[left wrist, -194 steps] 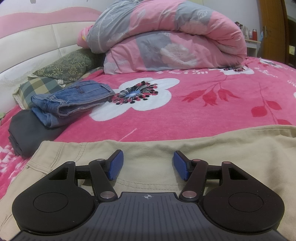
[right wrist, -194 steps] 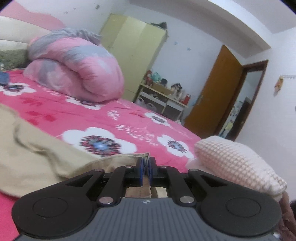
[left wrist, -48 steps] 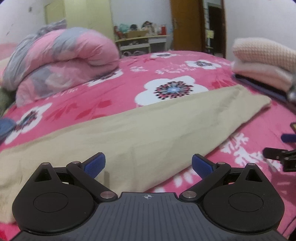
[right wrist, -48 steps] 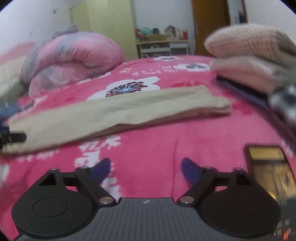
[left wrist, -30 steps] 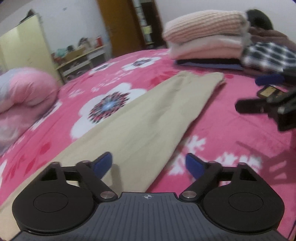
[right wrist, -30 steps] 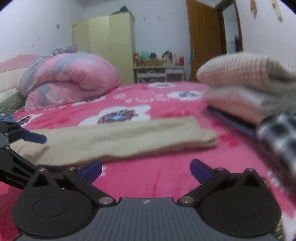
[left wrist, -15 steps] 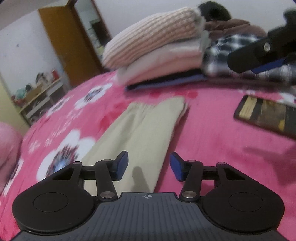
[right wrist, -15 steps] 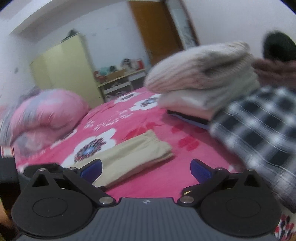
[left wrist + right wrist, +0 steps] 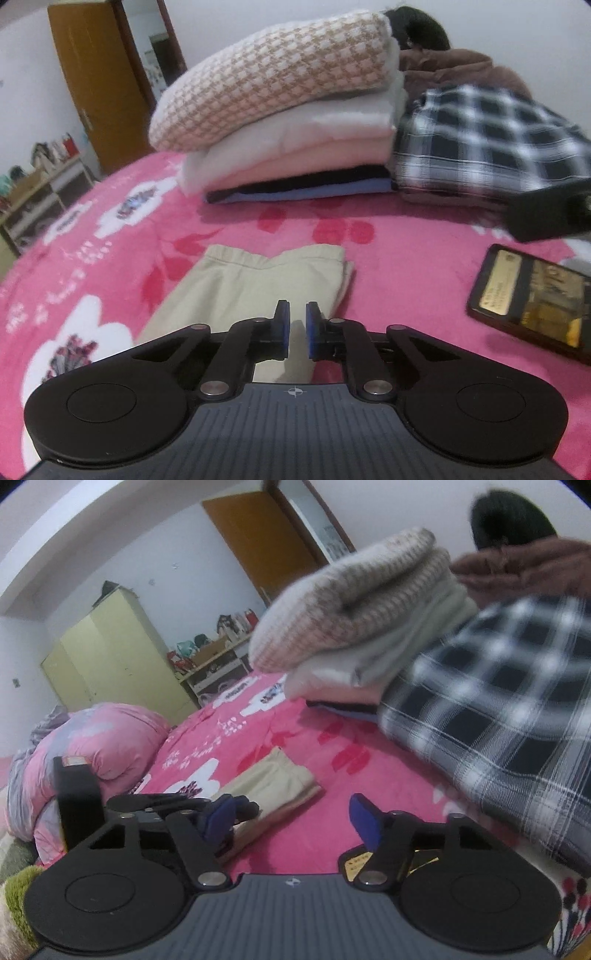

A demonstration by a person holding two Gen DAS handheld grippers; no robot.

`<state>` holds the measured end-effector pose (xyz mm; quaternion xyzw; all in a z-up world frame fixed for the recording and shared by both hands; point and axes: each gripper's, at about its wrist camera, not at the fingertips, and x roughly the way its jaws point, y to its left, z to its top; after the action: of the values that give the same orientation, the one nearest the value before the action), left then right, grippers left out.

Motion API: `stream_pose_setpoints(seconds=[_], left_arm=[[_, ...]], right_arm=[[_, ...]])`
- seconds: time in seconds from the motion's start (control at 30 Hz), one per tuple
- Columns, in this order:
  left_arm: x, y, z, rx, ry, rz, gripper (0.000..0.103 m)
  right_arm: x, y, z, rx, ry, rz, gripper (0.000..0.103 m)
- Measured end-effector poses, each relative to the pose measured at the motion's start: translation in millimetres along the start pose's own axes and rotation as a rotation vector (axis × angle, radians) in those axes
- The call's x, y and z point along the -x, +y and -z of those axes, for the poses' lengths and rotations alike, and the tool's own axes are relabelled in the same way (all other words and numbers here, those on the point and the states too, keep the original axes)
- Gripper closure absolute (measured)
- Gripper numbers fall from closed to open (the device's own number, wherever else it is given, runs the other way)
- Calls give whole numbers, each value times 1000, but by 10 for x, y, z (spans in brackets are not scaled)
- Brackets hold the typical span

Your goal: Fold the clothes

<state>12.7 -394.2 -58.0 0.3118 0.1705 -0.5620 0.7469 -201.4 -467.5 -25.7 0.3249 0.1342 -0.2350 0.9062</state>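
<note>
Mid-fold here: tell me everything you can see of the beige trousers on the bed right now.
The beige cotton-looking trousers lie flat on the pink floral bedspread, folded lengthwise so the legs are stacked, layered edges showing along one side. The hem end, slightly rumpled, points toward the stack of folded knitwear without touching it. The left claw sits low over the cloth near the hems, jaws nearly closed with a narrow gap; whether it pinches fabric is unclear. The right claw is open beside the trousers, apart from them.
</note>
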Motion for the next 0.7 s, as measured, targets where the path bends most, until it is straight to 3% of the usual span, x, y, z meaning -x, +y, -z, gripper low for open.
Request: stream_pose_setpoints(seconds=[0.07, 0.17, 0.27, 0.43, 0.53, 0.6, 0.7], left_arm=[[-13, -30, 10, -23, 5, 1, 83], [-70, -86, 34, -63, 18, -17, 83], [-85, -46, 32, -35, 30, 10, 83], [-50, -82, 37, -70, 17, 24, 69], [-56, -83, 40, -73, 14, 28, 70], [-69, -17, 30, -28, 15, 36, 88], [-78, 112, 12, 58, 15, 59, 91]], right_arm=[[-48, -61, -25, -41, 15, -5, 38], [-88, -87, -31, -75, 21, -18, 44], [-111, -74, -22, -84, 25, -24, 45], [-149, -105, -12, -103, 36, -13, 45], [-160, -114, -1, -106, 41, -12, 45], [-161, -113, 1, -106, 40, -12, 45], [-156, -124, 2, -112, 39, -13, 45]])
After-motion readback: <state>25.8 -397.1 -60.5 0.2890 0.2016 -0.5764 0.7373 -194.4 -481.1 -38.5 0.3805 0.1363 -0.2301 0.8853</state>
